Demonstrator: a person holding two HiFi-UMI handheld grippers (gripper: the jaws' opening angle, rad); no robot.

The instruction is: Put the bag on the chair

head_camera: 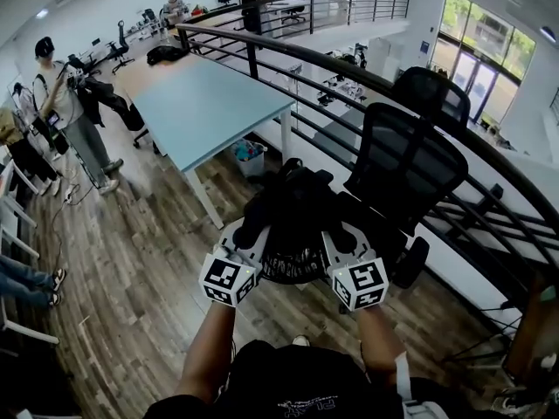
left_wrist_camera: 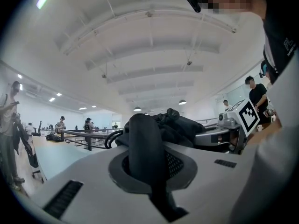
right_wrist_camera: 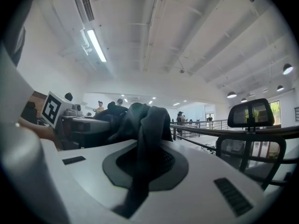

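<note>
A black bag [head_camera: 293,203] hangs between my two grippers, just in front of the black mesh office chair [head_camera: 410,160] and above its seat. My left gripper [head_camera: 251,230] is shut on a black strap [left_wrist_camera: 145,143] at the bag's left side. My right gripper [head_camera: 339,236] is shut on dark fabric [right_wrist_camera: 148,129] at the bag's right side. The bag's bulk [left_wrist_camera: 182,127] lies beyond the left jaws, with the right gripper's marker cube [left_wrist_camera: 247,115] past it. In the right gripper view the chair's headrest [right_wrist_camera: 252,113] stands to the right.
A light blue table [head_camera: 205,103] stands to the left of the chair, with a bin [head_camera: 251,157] under its near end. A dark railing [head_camera: 349,72] runs behind the chair over a drop. Several people [head_camera: 61,103] stand at the far left on the wooden floor.
</note>
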